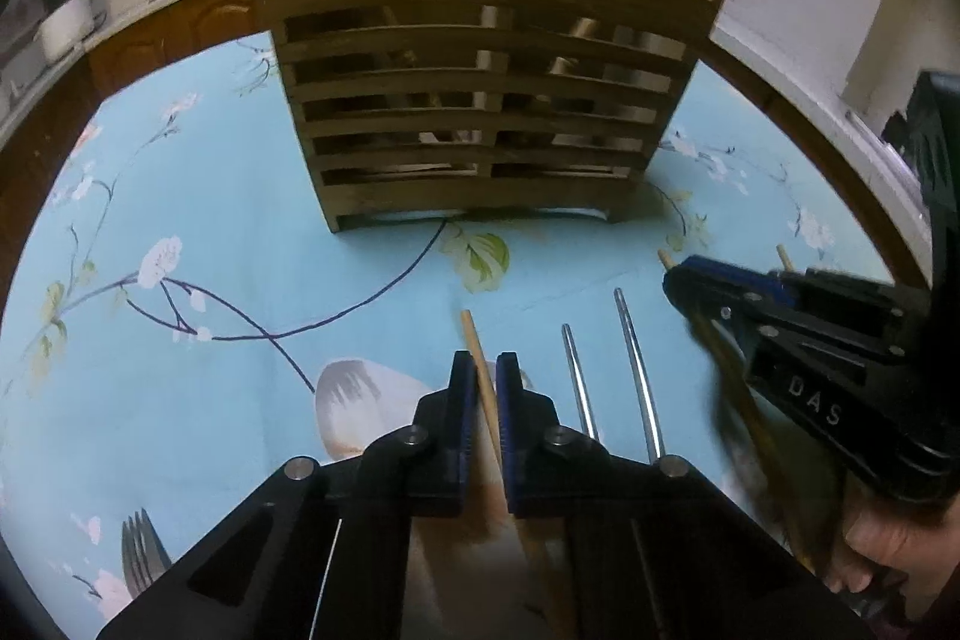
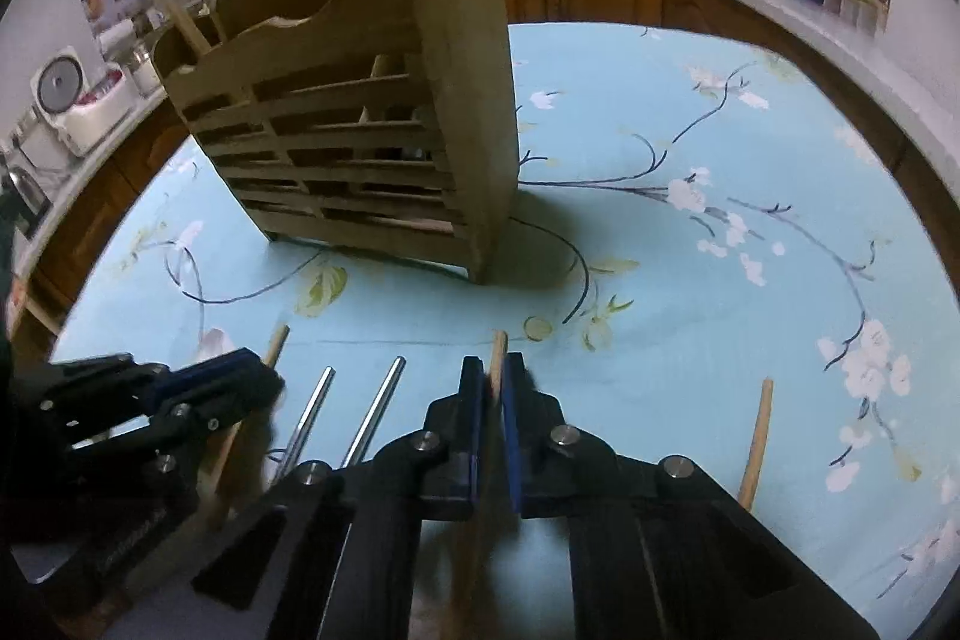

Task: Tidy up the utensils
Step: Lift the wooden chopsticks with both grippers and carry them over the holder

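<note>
Both cameras ride on the grippers, looking steeply down and forward, close over the blue cloth [image 1: 180, 196]. Both views share the wooden rack [image 1: 480, 100], each from a different side.

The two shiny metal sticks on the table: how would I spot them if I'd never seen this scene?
Find the slatted wooden utensil holder standing on the blue flowered tablecloth. In front of it, between the left gripper and right gripper, lie the metal chopsticks side by side. Neighbouring sticks are pale wood; only these gleam silver.

Right tongs [image 2: 493, 382] clamped on wooden stick [image 2: 497, 347], slatted wooden holder [image 2: 360, 142] beyond, floral tablecloth [image 2: 690, 280]
</note>
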A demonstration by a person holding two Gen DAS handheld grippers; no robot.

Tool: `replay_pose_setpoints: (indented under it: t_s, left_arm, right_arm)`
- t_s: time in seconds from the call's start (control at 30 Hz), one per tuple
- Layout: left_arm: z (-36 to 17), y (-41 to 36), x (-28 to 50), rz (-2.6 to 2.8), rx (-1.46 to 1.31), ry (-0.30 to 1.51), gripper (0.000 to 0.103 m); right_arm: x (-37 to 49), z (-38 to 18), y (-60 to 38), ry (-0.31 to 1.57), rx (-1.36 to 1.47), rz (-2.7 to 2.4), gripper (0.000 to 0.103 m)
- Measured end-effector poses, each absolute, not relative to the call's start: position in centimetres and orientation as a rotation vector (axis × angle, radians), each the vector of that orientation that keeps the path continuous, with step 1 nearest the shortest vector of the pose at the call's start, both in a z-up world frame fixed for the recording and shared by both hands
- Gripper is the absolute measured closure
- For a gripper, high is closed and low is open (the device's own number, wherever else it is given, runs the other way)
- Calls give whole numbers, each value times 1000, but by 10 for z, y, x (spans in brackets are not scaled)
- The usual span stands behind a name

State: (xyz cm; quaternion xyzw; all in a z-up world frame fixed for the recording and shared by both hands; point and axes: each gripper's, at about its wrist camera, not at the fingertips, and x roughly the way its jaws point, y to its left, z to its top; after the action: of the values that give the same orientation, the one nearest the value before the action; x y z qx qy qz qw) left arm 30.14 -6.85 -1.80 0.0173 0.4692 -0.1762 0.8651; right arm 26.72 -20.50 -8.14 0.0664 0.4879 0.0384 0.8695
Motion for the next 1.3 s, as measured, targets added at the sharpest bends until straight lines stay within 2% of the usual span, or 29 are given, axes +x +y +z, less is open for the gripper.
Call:
replay_pose_setpoints:
  t_s: [0.17,0.4,0.97,1.3]
  left_arm:
    - [-5,-55,291,-379,-31,963,100]
    - [33,-24,253,-393,-156,876,100]
    - [112,41,170,-401,-246,686,100]
    - [130,57,154,-388,-259,623,100]
  right_arm:
    - [256,-69,-215,995,251,103,98]
    - [216,-17,-226,854,363,174,98]
    - [166,76,-224,632,351,190,98]
    - [159,103,-229,559,338,175,98]
